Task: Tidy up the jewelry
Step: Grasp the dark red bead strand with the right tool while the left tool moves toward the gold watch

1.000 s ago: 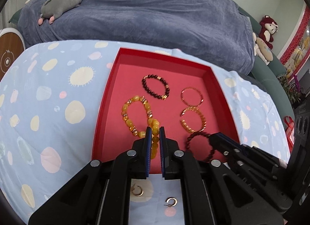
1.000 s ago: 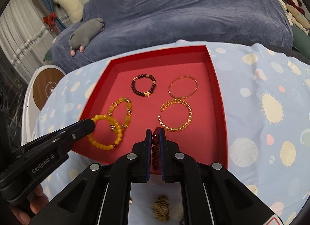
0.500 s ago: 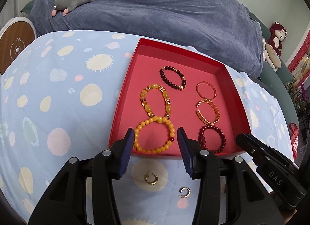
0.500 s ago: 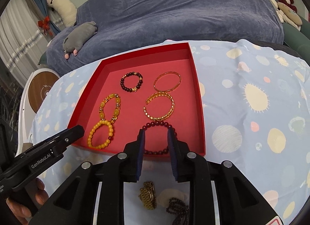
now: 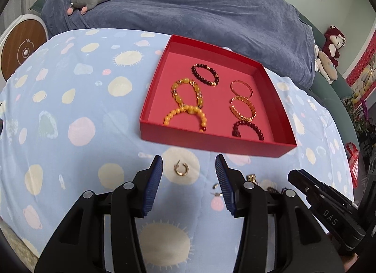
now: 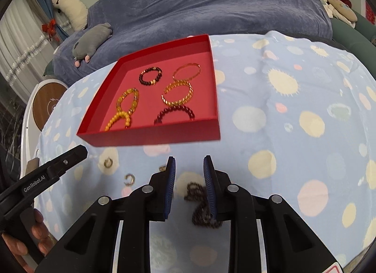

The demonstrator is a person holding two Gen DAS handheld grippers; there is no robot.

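Judged the step in hand as reaching for the loose pieces lying on the spotted cloth of the tabletop (image 5: 70, 113), in front of the red tray (image 5: 211, 137). Left tool (image 5: 189, 172) stood partly open and empty, with a small gold hoop earring (image 5: 181, 169) on the cloth just ahead of its fingers, toward 11 o'clock of their midpoint; best done by centring that hoop between the pads, lowering until both tips met the cloth, then closing slowly so the thin ring would not skate aside. Second hoop (image 5: 217, 190) lay at 4 o'clock of the first, partly hidden by the right-hand finger. Right tool (image 6: 189, 169) stood narrowly open, gripping nothing, above a dark beaded chain (image 6: 199, 204) heaped at its 5 o'clock; worth pinching at the thick of the heap, not at a stray loop. Inside the tray, left to right: a yellow bead bracelet (image 5: 185, 114) at the near wall touching a chunky amber one (image 5: 186, 92) behind it, a dark bead bracelet (image 5: 205, 74) at 12 o'clock, then a thin gold bangle (image 5: 241, 88), a gold link bangle (image 5: 243, 108) and a deep red bead bracelet (image 5: 248, 128) in a column, near end half hidden by the wall.
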